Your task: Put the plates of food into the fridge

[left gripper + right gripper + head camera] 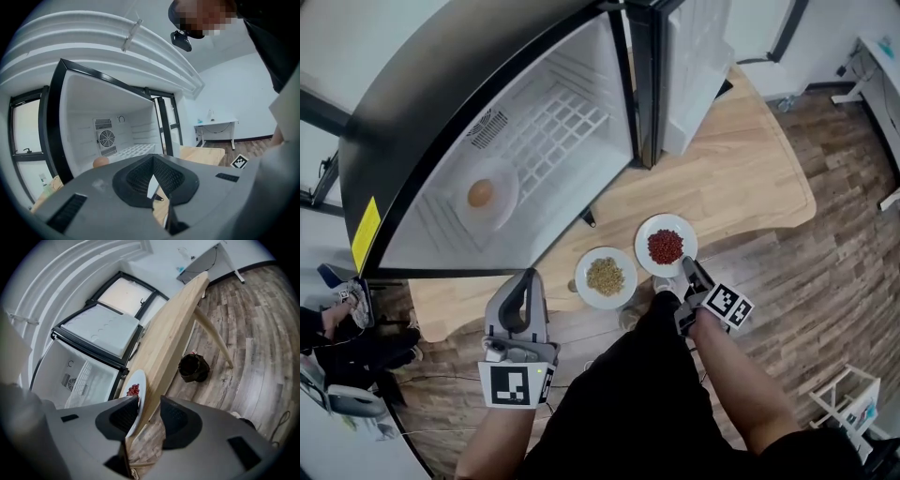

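Two white plates sit on the wooden table (741, 178) in front of the open fridge (572, 122). One holds red beans (666, 246), the other tan-green grains (605, 277). My right gripper (682, 274) is at the near rim of the red bean plate (139, 397). In the right gripper view (150, 409) that rim lies between the open jaws, against the left one, with a gap to the right one. My left gripper (526, 281) hangs by the table's front edge, aimed at the fridge. Its jaws (157, 187) are together and hold nothing. Another plate with a brown round food (481, 194) rests inside the fridge.
The fridge door (694, 66) stands open on the right, over the table. The person's black-clad legs fill the space below the table's front edge. A dark bin (193, 367) sits on the wood floor under the table. A white rack (853, 398) stands at the lower right.
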Demonstrator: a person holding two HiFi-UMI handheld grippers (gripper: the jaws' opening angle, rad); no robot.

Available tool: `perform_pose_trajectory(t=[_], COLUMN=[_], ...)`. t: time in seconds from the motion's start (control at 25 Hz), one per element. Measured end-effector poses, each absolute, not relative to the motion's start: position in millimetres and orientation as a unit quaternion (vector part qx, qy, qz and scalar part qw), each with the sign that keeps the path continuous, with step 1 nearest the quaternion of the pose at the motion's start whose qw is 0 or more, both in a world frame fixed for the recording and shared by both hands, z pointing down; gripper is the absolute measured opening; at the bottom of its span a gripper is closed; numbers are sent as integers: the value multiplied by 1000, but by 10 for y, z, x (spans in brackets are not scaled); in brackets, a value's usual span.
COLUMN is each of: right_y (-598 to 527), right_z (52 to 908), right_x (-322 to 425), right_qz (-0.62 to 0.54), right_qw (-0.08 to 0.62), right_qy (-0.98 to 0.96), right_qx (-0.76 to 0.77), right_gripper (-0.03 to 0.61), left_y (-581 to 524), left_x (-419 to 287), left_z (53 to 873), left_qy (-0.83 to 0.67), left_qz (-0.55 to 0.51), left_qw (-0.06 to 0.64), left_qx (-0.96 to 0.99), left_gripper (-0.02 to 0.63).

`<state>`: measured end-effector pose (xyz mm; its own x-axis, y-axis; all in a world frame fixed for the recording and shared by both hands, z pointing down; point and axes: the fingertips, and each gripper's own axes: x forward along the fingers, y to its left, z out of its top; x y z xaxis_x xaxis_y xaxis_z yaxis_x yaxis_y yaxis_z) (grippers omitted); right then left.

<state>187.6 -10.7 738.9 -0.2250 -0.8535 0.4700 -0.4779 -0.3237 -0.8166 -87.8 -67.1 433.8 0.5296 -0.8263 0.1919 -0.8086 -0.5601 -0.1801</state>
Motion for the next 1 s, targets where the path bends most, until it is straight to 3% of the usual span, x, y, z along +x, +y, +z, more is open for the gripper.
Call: perform_pose_trajectory(t=[0.12, 0.24, 0.56, 1.0], right_y=[-152, -163, -42, -177], right_z=[7391, 7338, 7105, 6563], right_x=[1849, 1826, 1836, 1807], right_qz=[-550, -550, -563, -545], right_qw=[176, 171, 229, 244], right_qy=[563, 567, 558, 586], right_qx=[-591, -588, -565, -548], right_gripper=[157, 70, 32, 32], left_y=[-644, -623, -628, -641], left_x=[-929, -949, -878, -956], left_z=[4352, 4362, 4294, 4127], left_qy=[471, 473, 464, 474], left_qz=[-131, -132, -118, -91], left_qw=[36, 35, 38, 36], left_qx=[-871, -871, -877, -875], left_gripper=[5, 5, 5, 5])
